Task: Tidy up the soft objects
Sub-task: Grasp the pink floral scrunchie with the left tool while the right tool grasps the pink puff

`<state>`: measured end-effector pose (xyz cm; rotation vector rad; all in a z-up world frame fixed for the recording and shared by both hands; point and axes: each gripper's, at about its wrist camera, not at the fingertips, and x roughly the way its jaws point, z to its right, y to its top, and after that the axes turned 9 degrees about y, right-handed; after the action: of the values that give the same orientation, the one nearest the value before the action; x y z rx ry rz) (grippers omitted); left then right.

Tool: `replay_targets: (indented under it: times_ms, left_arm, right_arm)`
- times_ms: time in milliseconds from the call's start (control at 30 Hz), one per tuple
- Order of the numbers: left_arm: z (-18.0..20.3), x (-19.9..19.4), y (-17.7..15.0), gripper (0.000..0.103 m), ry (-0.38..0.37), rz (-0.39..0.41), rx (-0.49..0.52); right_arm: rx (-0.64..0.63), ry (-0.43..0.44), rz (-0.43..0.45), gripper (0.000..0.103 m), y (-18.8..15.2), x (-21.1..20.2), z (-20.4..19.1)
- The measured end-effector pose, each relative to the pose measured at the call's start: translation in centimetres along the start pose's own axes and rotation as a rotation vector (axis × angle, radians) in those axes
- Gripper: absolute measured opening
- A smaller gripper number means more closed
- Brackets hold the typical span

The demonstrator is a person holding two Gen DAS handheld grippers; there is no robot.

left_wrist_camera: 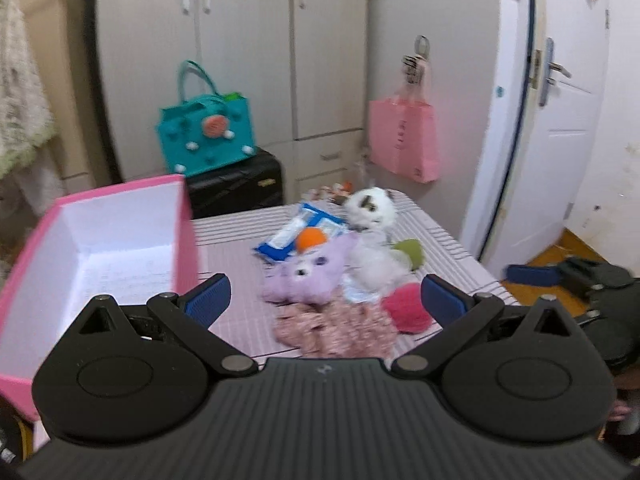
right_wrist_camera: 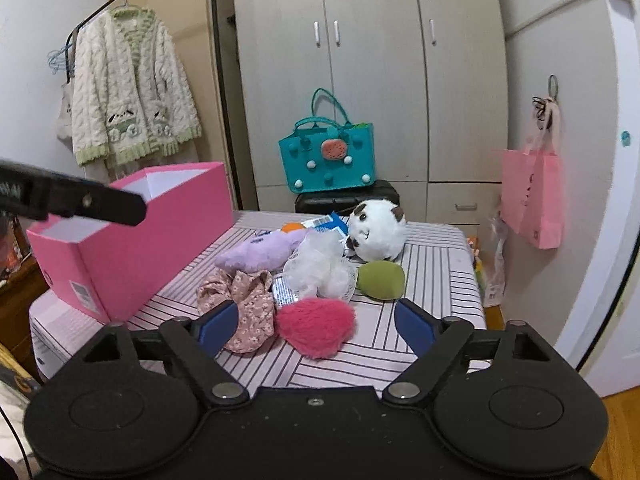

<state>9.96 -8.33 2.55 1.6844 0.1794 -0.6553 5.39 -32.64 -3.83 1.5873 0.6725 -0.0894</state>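
A heap of soft things lies on the striped table (right_wrist_camera: 432, 280): a pink fluffy heart (right_wrist_camera: 316, 326), a floral cloth (right_wrist_camera: 248, 300), a purple plush (right_wrist_camera: 260, 254), a white mesh puff (right_wrist_camera: 320, 268), a green plush (right_wrist_camera: 380, 280) and a round white plush (right_wrist_camera: 376, 234). My right gripper (right_wrist_camera: 316, 327) stands open low over the front edge, its blue pads on either side of the heart without touching it. My left gripper (left_wrist_camera: 326, 300) is open and empty, just short of the floral cloth (left_wrist_camera: 336, 328) and purple plush (left_wrist_camera: 308, 274). An open pink box (left_wrist_camera: 120, 248) stands at the left.
An orange ball (left_wrist_camera: 310, 238) and a blue-white packet (left_wrist_camera: 296, 228) lie behind the heap. A teal bag (right_wrist_camera: 328, 156) sits on a black case beyond the table. A pink bag (right_wrist_camera: 532, 196) hangs on the right; wardrobes stand behind. Part of the left gripper's arm (right_wrist_camera: 80, 200) crosses above the box.
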Motion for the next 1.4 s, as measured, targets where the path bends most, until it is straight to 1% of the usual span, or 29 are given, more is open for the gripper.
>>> replay_targets:
  times_ms: [67,100,167,233,300,400,467,533,600,667,733,800,867,900,933,1000,1067,1133,1267,1333,1367,1400]
  left_arm:
    - [0.6,1.1,0.2,0.1,-0.038,-0.014,0.005]
    - [0.9,1.6,0.3,0.099,-0.044,-0.017,0.015]
    - [1.8,2.4,0.1,0.099,-0.036,-0.01,0.051]
    - [2.8,3.0,-0.2,0.094,-0.024,0.001,0.092]
    - [3.6,3.8,-0.6,0.092,-0.037,-0.02,0.117]
    - [4.1,5.2,-0.8,0.088,-0.064,-0.06,0.129]
    - [4.4,6.3,-1.0,0.085,-0.042,-0.08,0.14]
    - [4.4,7.5,-1.2,0.077,-0.013,-0.103,0.146]
    - [4.1,8.7,-1.4,0.073,-0.006,-0.143,0.135]
    - [3.5,10.2,-1.6,0.073,-0.012,-0.201,0.102]
    - [2.9,11.5,-1.7,0.073,-0.037,-0.256,0.058]
    - [2.6,12.3,-1.8,0.073,-0.056,-0.284,0.036]
    - [2.7,12.3,-1.9,0.073,-0.055,-0.272,0.056]
    - [2.9,12.4,-2.0,0.073,-0.048,-0.269,0.07]
    - [2.9,12.5,-2.1,0.073,-0.039,-0.268,0.079]
    - [2.9,12.9,-2.2,0.073,-0.024,-0.271,0.081]
    - [2.8,13.1,-2.5,0.073,-0.02,-0.276,0.078]
    - [2.9,13.0,-2.7,0.073,-0.016,-0.262,0.085]
    - [4.3,13.3,-3.6,0.074,0.03,-0.222,0.181]
    - [4.9,13.1,-3.9,0.076,0.033,-0.205,0.21]
    - [5.0,13.2,-4.0,0.076,0.036,-0.203,0.215]
    - [5.2,13.3,-4.1,0.079,0.049,-0.201,0.208]
  right_arm:
    - [0.006,0.021,-0.011,0.083,-0.1,1.1,0.6]
    - [0.012,0.033,-0.022,0.081,-0.3,1.6,0.9]
    - [0.015,0.05,-0.045,0.078,-0.8,2.7,1.4]
    - [0.016,0.052,-0.074,0.075,-1.4,3.9,1.7]
    - [0.017,0.055,-0.1,0.072,-1.8,4.8,2.0]
    - [0.007,0.064,-0.121,0.071,-2.1,5.8,2.3]
    - [-0.002,0.068,-0.127,0.071,-2.0,6.4,2.4]
    - [-0.004,0.073,-0.126,0.071,-1.9,6.9,2.4]
    - [0.0,0.075,-0.128,0.071,-1.7,7.5,2.6]
    - [0.009,0.079,-0.121,0.071,-1.7,8.0,2.9]
    - [0.012,0.088,-0.101,0.073,-1.8,8.3,3.0]
    - [0.024,0.076,-0.094,0.073,-1.9,8.7,3.2]
    - [0.035,0.081,-0.087,0.073,-1.9,8.8,3.4]
    - [0.036,0.088,-0.082,0.064,-1.9,8.7,3.4]
    - [0.035,0.092,-0.08,0.06,-1.9,8.6,3.4]
    - [0.031,0.075,-0.06,0.058,-1.8,8.0,3.3]
    - [0.027,0.077,-0.049,0.057,-1.7,7.1,3.2]
    - [0.027,0.077,-0.056,0.057,-1.5,6.6,3.3]
    - [0.035,0.072,-0.075,0.057,-1.5,6.8,3.3]
    - [0.061,0.072,-0.083,0.057,-1.6,7.1,3.7]
    - [0.071,0.072,-0.088,0.057,-1.7,7.3,3.8]
    - [0.082,0.073,-0.092,0.057,-1.7,7.4,3.9]
